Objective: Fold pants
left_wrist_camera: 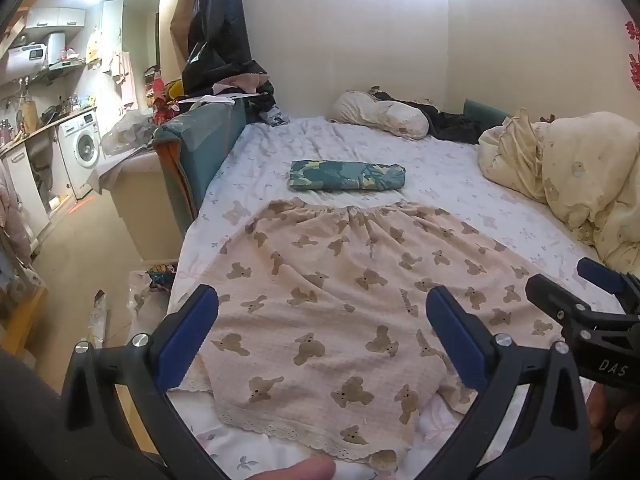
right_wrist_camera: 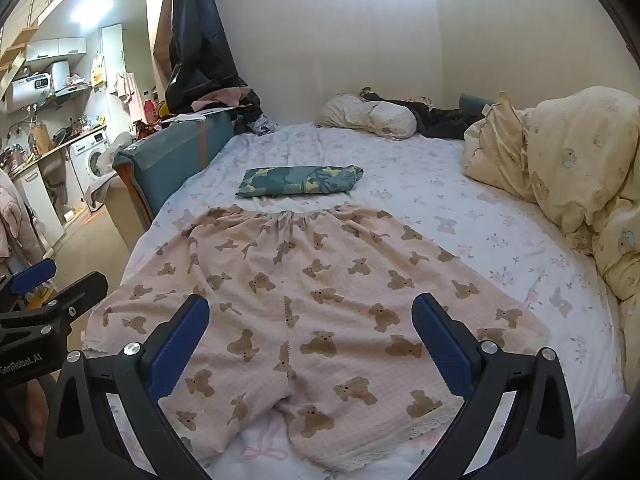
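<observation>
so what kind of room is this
Most likely a small studio flat's sleeping corner: a bed with the bear-print pants spread flat on it, a pillow by the wall, and a washing machine under a kitchen counter close by.

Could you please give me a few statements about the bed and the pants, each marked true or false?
1. The bear-print pants lie spread flat on the bed sheet. True.
2. The left hand-held gripper is shut on a leg hem. False: its jaws stand wide open above the pants, gripping nothing.
3. A folded teal patterned cloth lies beyond the waistband. True.
4. The right hand-held gripper holds the waistband. False: it is open and empty, and the waistband lies at the far end of the pants.
5. The crumpled yellow duvet covers the pants. False: it sits apart from them, at the right side of the bed.
</observation>
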Available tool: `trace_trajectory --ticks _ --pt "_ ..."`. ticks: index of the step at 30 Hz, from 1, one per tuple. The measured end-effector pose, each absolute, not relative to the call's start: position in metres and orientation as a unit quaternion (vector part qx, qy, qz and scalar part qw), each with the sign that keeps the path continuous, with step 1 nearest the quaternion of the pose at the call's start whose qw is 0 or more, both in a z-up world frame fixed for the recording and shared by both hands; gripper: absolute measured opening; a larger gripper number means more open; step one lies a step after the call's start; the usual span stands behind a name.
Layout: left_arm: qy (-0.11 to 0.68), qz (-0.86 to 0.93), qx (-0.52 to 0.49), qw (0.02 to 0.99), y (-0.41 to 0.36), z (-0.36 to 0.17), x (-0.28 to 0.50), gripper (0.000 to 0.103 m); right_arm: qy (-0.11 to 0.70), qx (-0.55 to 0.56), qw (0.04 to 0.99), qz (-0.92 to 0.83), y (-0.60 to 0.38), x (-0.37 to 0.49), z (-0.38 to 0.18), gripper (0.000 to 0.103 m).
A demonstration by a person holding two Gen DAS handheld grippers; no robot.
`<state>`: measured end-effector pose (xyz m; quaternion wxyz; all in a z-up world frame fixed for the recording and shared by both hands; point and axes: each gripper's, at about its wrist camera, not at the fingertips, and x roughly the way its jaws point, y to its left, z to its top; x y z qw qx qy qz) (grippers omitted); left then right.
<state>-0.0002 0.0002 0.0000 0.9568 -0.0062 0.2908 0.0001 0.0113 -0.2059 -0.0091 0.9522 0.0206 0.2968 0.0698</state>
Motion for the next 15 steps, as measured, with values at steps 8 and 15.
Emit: trace_trajectory --ticks 8,15 --pt "0.288 0.001 -0.007 0.958 0.0010 0.0007 0.0009 0.102 0.297 0.025 0.952 0.073 -0.2059 0.0114 -0.0100 0.103" --pt "0.291 0.002 -0.005 0.957 -0.0039 -0.0009 0.0045 0.102 0.298 0.025 0.952 0.072 -0.2057 0.0116 -0.0100 0.103"
